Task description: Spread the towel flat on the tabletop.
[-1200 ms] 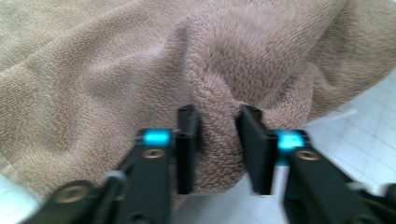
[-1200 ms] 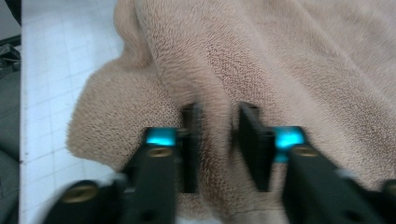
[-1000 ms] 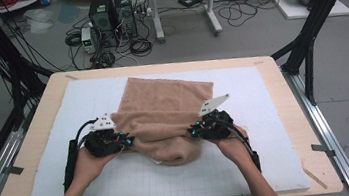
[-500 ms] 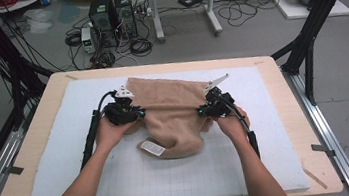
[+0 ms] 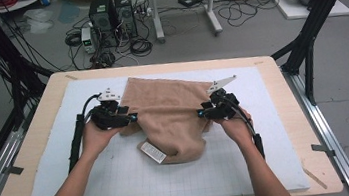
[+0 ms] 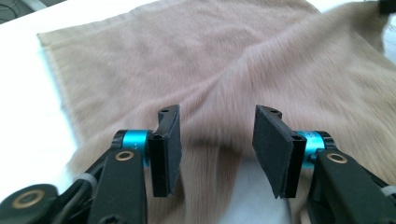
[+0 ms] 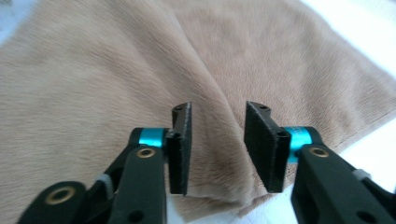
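Both jaws gaping empty, left gripper (image 5: 132, 117) and right gripper (image 5: 199, 113) are flanking the tan towel (image 5: 169, 113) mid-frame.

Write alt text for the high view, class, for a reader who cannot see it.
A person's two hands hold black two-jaw grippers, the left gripper and right gripper, at opposite sides of a half-folded tan fleecy cloth on a white gridded mat. A white label shows at the cloth's near edge.
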A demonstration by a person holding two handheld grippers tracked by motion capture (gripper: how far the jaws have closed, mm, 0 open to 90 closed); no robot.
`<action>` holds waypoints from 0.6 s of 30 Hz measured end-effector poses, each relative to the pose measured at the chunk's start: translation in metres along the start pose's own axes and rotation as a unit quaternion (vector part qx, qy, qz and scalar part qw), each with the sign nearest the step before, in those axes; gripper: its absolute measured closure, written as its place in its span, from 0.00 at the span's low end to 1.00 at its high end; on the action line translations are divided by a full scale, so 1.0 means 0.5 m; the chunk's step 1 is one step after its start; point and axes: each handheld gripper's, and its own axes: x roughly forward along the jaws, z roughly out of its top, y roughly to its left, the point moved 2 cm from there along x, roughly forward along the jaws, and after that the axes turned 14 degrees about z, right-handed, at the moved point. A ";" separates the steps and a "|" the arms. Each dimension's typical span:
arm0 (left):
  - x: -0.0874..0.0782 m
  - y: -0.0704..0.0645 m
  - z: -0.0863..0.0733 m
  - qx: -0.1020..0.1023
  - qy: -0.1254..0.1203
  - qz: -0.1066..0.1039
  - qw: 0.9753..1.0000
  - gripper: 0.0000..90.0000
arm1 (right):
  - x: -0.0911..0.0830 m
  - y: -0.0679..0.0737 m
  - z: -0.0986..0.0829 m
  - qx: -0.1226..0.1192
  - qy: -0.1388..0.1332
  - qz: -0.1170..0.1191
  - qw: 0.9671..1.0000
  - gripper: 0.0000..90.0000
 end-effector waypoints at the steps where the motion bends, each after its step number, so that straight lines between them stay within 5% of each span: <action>1: -0.011 0.003 -0.006 -0.004 -0.004 0.000 1.000 0.57 | -0.007 0.007 0.002 -0.006 -0.007 0.002 1.000 0.66; 7: -0.037 -0.002 -0.044 0.008 -0.007 -0.011 1.000 0.68 | -0.017 0.066 0.008 -0.044 -0.014 0.028 0.999 0.66; 14: 0.013 -0.030 -0.071 0.016 0.028 -0.026 0.999 0.76 | 0.028 0.105 -0.009 -0.066 0.004 0.060 0.996 0.63; 18: 0.051 -0.042 -0.077 0.021 0.053 -0.012 0.998 0.72 | 0.060 0.106 -0.026 -0.063 0.026 0.068 0.995 0.60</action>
